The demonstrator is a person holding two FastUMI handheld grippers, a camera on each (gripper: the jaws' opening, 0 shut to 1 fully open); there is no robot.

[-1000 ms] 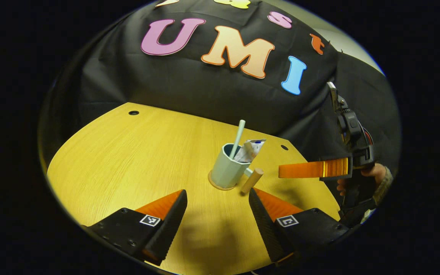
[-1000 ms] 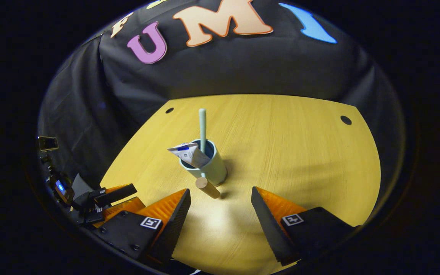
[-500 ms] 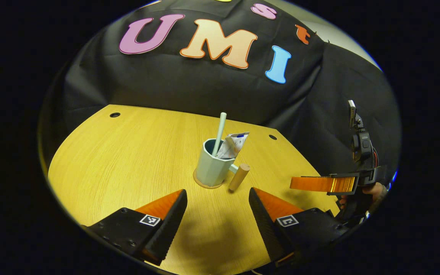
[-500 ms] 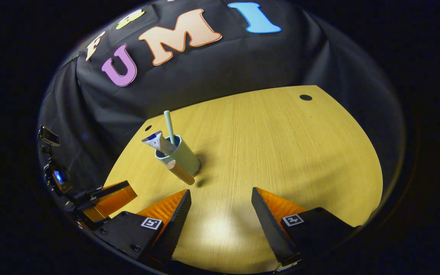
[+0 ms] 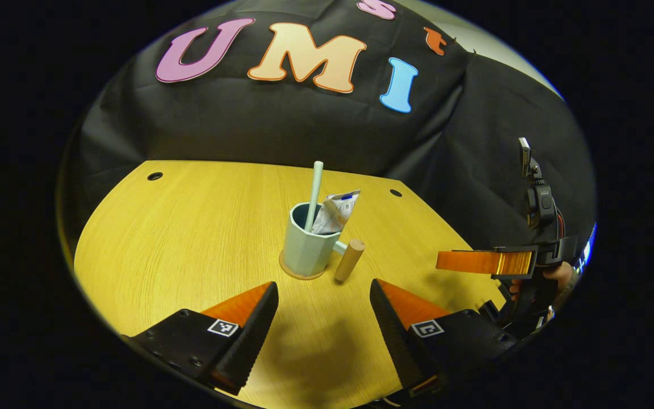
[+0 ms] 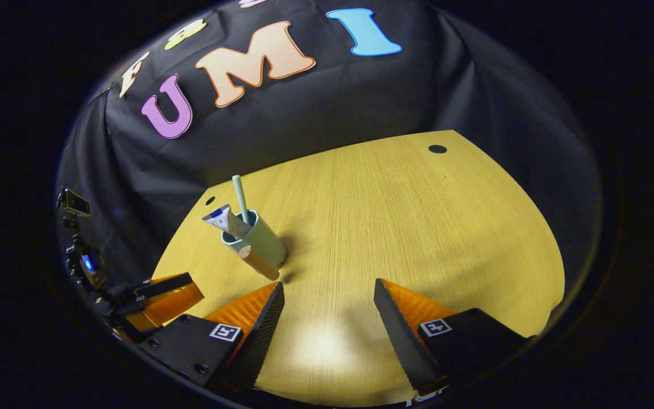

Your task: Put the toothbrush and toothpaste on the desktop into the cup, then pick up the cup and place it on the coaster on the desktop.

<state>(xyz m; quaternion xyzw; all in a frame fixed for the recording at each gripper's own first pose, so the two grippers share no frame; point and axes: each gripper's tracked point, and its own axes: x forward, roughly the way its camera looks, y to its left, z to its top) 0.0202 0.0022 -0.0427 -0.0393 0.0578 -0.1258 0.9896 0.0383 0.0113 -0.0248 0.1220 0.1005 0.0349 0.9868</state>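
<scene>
A pale green cup (image 5: 306,245) (image 6: 260,241) with a wooden handle (image 5: 349,260) (image 6: 258,262) stands upright on a round coaster (image 5: 302,273) on the wooden desktop (image 5: 191,227). A toothbrush (image 5: 315,195) (image 6: 240,198) and a toothpaste tube (image 5: 335,208) (image 6: 223,220) stick out of the cup. My left gripper (image 5: 323,324) is open, a short way in front of the cup, nothing between its fingers. My right gripper (image 6: 327,329) is open too, back from the cup and to its right; it also appears at the right of the left gripper view (image 5: 483,262), held by a hand (image 5: 557,275).
The desktop (image 6: 418,227) has small round holes near its far corners (image 5: 155,176) (image 5: 395,192) (image 6: 437,149). Black cloth wall rises right behind the table's far edge. The left gripper appears low at the left of the right gripper view (image 6: 151,292).
Both grippers have drawn back from the cup, which stays on the coaster. The right gripper swung so the cup slid left in its view. Both stayed open.
</scene>
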